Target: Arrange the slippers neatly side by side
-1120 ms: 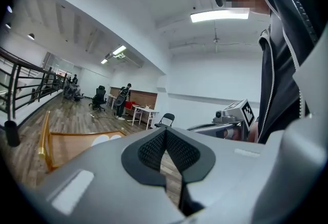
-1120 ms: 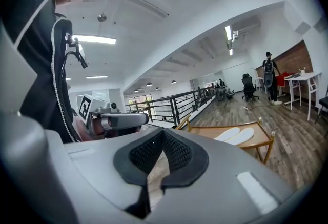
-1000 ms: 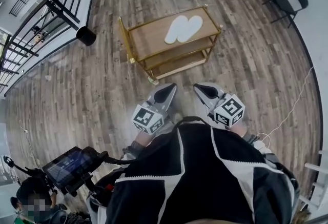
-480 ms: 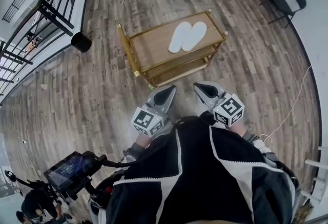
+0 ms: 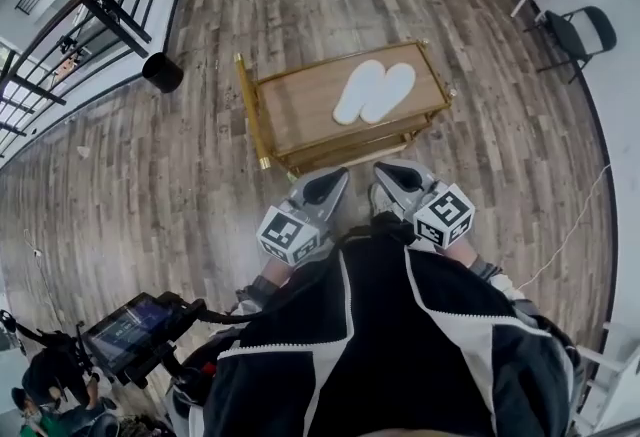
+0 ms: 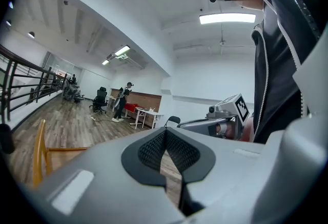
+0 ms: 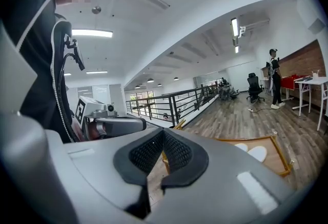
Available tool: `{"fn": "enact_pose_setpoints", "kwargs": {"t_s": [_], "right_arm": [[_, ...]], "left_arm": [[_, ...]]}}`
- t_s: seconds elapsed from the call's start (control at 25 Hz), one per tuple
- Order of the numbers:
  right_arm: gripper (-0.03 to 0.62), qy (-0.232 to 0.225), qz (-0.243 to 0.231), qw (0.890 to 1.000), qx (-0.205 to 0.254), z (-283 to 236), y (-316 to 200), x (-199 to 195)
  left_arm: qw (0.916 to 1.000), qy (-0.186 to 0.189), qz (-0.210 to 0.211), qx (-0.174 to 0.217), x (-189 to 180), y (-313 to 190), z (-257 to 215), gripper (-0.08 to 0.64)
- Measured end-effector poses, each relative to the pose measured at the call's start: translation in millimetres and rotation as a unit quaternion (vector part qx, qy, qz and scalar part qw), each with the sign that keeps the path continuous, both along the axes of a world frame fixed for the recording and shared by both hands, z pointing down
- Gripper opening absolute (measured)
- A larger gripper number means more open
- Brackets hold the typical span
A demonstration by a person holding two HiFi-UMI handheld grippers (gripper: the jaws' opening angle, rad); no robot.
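Pair of flat white fabric slippers (image 5: 373, 92): close side by side on top of the gold-framed wooden bench (image 5: 295, 110), ahead of both tools and apart from them. Left hand-held gripper (image 5: 325, 187) and right hand-held gripper (image 5: 398, 175): jaws pressed together, nothing between. The right gripper view shows the slippers ahead to its right; the left gripper view catches only the bench's gold rail.

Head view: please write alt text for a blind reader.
Two white slippers lie side by side on a gold-framed cart on a wood floor. Nearer, the person holds the left tool and right tool shut and empty, close to the body.
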State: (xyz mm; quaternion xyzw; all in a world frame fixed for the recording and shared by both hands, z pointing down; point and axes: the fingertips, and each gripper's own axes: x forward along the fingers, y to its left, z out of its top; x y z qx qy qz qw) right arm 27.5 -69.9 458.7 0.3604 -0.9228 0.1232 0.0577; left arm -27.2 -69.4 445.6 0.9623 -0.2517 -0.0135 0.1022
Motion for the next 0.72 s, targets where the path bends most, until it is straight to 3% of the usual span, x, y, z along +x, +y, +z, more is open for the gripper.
{"fn": "enact_pose_setpoints", "kwargs": {"t_s": [0.28, 0.56, 0.72], "right_arm": [[0.005, -0.015, -0.042, 0.999, 0.012, -11.4, -79.3, 25.6], [0.005, -0.03, -0.063, 0.998, 0.012, 2.1, -157.7, 92.7], [0.003, -0.037, -0.06, 0.997, 0.006, 1.6, -180.6, 115.2]], "left_arm": [[0.9996, -0.011, -0.027, -0.001, 31.7, -72.8, -11.9, 0.014], [0.9973, -0.015, -0.07, -0.013, 87.3, -153.7, 0.5, 0.015], [0.9977, -0.007, -0.065, -0.017, 113.5, -173.7, -5.3, 0.015]]}}
